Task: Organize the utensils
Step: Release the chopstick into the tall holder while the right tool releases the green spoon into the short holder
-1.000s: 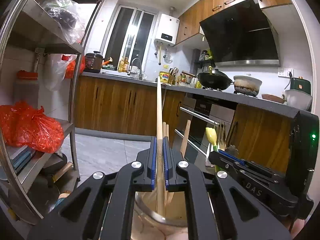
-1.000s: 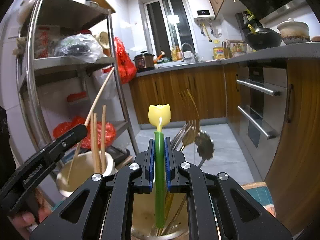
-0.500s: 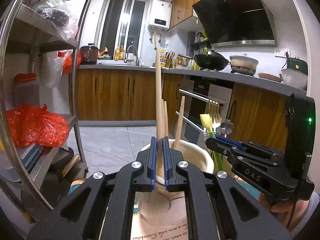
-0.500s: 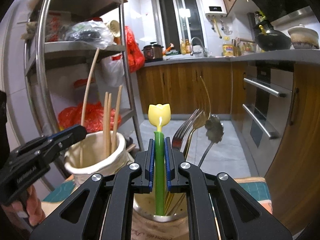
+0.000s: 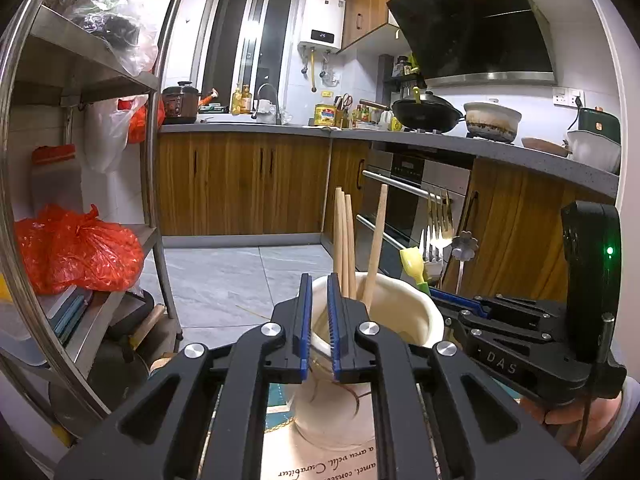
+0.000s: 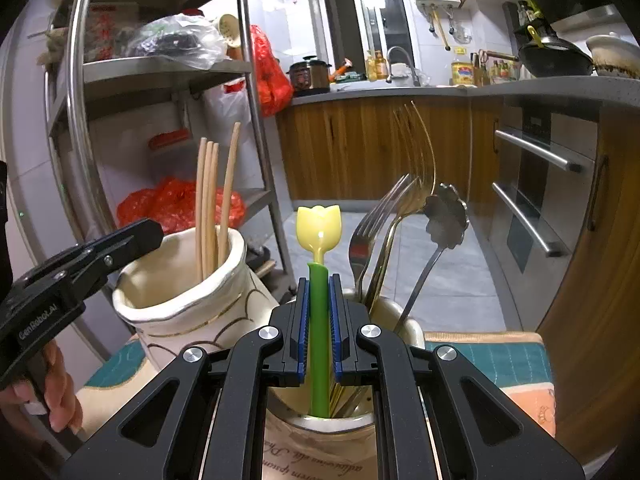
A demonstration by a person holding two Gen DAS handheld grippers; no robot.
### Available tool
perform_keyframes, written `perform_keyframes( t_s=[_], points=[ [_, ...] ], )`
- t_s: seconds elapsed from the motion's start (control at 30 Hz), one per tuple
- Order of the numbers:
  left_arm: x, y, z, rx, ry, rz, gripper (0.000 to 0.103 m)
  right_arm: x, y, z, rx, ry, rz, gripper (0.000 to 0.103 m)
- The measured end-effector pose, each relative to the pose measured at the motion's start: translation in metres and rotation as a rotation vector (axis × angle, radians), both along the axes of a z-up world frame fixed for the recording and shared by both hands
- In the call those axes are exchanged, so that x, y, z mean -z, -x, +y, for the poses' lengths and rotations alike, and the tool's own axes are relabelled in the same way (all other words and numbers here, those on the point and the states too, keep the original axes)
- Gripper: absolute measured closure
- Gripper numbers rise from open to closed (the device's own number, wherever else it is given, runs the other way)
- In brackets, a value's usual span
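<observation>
A cream ceramic vase (image 5: 384,320) holds several wooden chopsticks (image 5: 346,240); it also shows in the right wrist view (image 6: 180,304) with the chopsticks (image 6: 208,200). My left gripper (image 5: 317,320) is open and empty just over the vase's near rim. My right gripper (image 6: 319,332) is shut on a green-handled utensil with a yellow tulip top (image 6: 319,228), which stands in a second cup (image 6: 320,432) with forks (image 6: 384,220) and a flower-shaped spoon (image 6: 446,216).
A steel shelf rack (image 5: 156,160) with red bags (image 5: 76,248) stands to the left. Wooden kitchen cabinets (image 5: 248,188) and an oven (image 5: 412,200) lie behind. Both containers stand on a teal and orange mat (image 6: 492,356).
My left gripper let go of the long chopstick, which now stands in the vase, and its jaws opened. The right gripper still holds the green utensil, lowered into the cup.
</observation>
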State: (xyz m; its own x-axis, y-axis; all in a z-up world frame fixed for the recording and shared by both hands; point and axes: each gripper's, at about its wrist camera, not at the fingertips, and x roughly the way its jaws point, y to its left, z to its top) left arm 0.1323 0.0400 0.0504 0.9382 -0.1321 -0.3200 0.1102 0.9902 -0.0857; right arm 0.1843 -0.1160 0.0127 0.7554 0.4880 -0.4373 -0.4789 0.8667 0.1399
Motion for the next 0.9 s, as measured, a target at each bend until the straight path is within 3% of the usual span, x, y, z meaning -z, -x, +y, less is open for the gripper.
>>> perform_keyframes(
  t_s=[0.2,0.33,0.6,0.8,0.87,0.9],
  points=[
    [-0.001,0.001,0.0,-0.005,-0.012,-0.006,0.094,-0.003,0.001,0.001,-0.009,0.007,-0.002,0.091],
    [-0.003,0.004,0.001,0.0,-0.016,-0.013,0.083,-0.008,0.01,0.0,-0.011,0.015,-0.023,0.086],
    [-0.01,0.016,0.0,0.005,-0.048,-0.024,0.082,-0.032,0.04,-0.019,0.023,-0.016,-0.073,0.081],
    [-0.007,0.028,0.001,0.009,-0.045,0.02,0.077,-0.032,0.059,-0.032,0.048,-0.002,-0.072,0.062],
    [-0.006,0.035,0.001,0.019,-0.039,0.031,0.069,-0.032,0.065,-0.039,0.047,0.007,-0.069,0.047],
    [-0.005,0.038,0.002,0.019,-0.041,0.032,0.058,-0.032,0.067,-0.042,0.052,0.007,-0.07,0.043]
  ],
)
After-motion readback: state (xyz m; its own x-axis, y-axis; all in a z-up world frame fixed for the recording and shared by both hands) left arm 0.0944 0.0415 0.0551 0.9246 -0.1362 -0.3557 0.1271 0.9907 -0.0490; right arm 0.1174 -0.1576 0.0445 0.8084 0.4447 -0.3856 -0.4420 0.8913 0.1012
